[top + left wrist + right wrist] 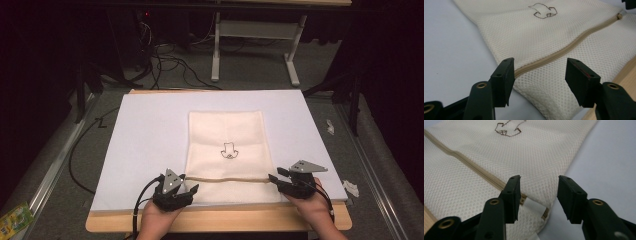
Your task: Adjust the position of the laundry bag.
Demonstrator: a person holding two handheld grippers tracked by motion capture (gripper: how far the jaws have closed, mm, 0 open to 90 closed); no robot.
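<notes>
From the high view, a cream mesh laundry bag [226, 150] with a tan zipper [227, 180] lies flat on a white board [145, 135]; the left gripper [186, 191] and right gripper [274, 180] sit at the zipper's two ends. In the left gripper view its jaws stand apart, holding nothing, the zipper's end between them. In the right gripper view its jaws gape over the bag's corner, gripping nothing.

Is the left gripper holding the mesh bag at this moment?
No: the left gripper has its jaws apart above the mesh bag, pressing nothing.
</notes>
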